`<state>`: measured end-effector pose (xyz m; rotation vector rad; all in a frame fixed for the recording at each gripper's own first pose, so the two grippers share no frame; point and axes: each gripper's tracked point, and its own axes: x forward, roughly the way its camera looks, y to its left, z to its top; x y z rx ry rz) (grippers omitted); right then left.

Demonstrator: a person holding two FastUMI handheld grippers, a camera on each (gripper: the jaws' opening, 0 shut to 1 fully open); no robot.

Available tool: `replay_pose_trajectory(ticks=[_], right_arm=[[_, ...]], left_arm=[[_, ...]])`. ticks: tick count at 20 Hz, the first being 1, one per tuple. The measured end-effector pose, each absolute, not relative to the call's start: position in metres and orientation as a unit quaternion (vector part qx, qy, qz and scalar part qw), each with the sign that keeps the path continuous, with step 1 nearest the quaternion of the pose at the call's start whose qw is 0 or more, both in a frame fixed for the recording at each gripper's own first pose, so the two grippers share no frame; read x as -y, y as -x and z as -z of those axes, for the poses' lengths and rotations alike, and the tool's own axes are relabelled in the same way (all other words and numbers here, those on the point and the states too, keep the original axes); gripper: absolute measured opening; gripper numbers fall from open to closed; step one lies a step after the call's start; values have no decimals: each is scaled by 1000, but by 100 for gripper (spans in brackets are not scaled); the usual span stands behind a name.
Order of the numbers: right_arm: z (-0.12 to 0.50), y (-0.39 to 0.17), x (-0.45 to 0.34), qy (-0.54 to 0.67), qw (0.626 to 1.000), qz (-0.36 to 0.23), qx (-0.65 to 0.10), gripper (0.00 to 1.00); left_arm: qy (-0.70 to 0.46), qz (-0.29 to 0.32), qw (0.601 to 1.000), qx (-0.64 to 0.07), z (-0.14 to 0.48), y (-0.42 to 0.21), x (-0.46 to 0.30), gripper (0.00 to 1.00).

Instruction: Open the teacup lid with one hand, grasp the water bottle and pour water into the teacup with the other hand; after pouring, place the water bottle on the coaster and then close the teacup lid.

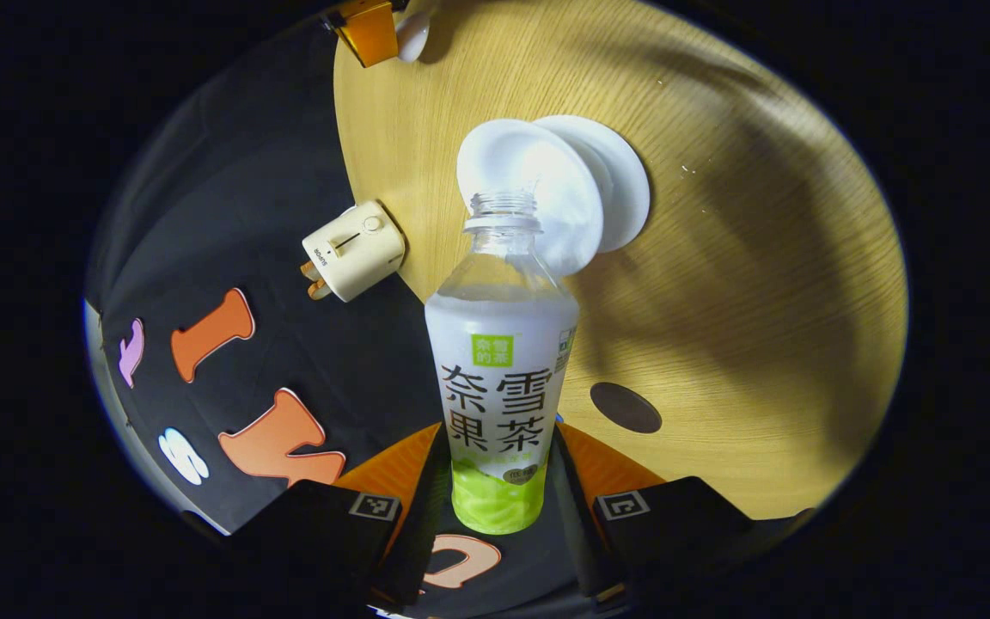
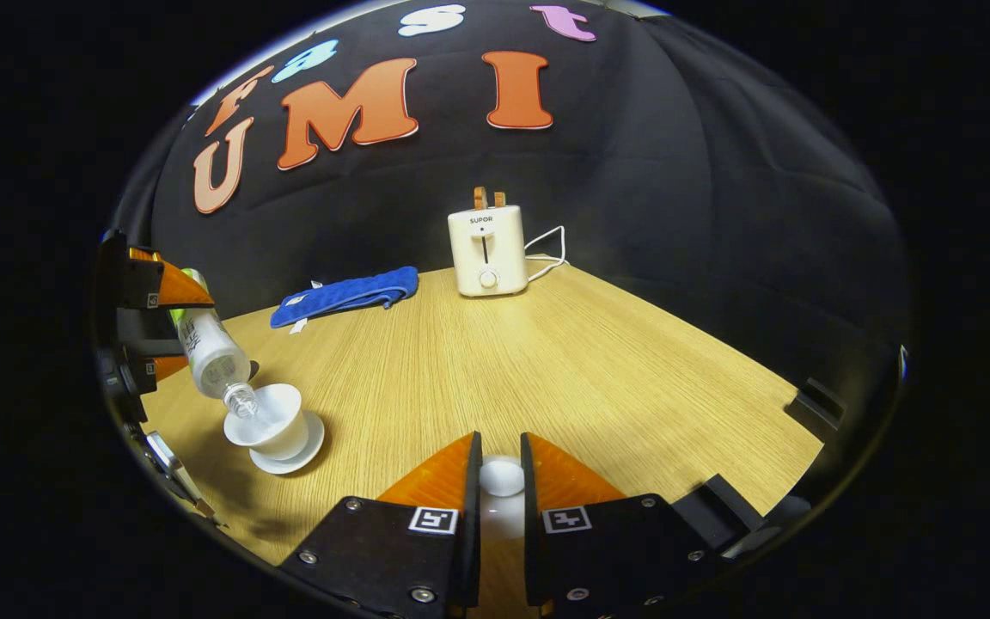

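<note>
Left hand-held gripper (image 1: 499, 481) is clamped on the water bottle (image 1: 499, 378) — both fingers press the lower body, one on each side of the label. Bottle is uncapped and tipped forward, with its open neck over the teacup (image 1: 538, 193). In the left gripper view the neck overlaps the cup's white rim, and the cup sits on a white saucer (image 1: 624, 185). I cannot tell from either view whether water is flowing.

In the right gripper view the same bottle (image 2: 211, 348) is tilted mouth-down at the far left, with the neck right at the rim of the cup (image 2: 276, 421), which stands on its saucer (image 2: 306, 451) on the wooden desk (image 2: 589, 370). The left hand-held gripper (image 2: 147, 322) holds the bottle from above and behind.

Right hand-held gripper (image 2: 501, 486) is closed on the teacup lid (image 2: 502, 477) — the lid's white knob sits pinched between the two fingers, held above the desk and well apart from the cup.

The coaster (image 1: 626, 407), a dark round disc, lies flat on the desk (image 1: 761, 327) near the bottle's base in the left gripper view, with nothing on it.

Other items: a cream toaster (image 2: 486, 249) with its cord at the back edge of the desk, against the black wall, and a blue cloth (image 2: 345, 295) lying flat to its left. The toaster (image 1: 356, 249) also appears in the left gripper view at the desk edge.
</note>
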<state>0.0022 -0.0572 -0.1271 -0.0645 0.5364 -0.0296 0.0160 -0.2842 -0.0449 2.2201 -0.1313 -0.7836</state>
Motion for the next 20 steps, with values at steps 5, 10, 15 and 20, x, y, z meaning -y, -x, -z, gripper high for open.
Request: replay_pose_trajectory(ticks=[5, 10, 15, 20], right_arm=[[131, -2, 57, 27, 962, 14, -270, 22], [129, -2, 56, 27, 963, 11, -269, 22], [125, 1, 45, 29, 963, 2, -268, 22], [115, 2, 32, 38, 965, -7, -260, 22]], left_arm=[[-816, 349, 461, -7, 63, -23, 274, 72], [-736, 359, 572, -42, 59, -24, 258, 69], [-579, 366, 726, -53, 40, -30, 267, 64], [-407, 343, 841, -100, 31, -62, 253, 69]])
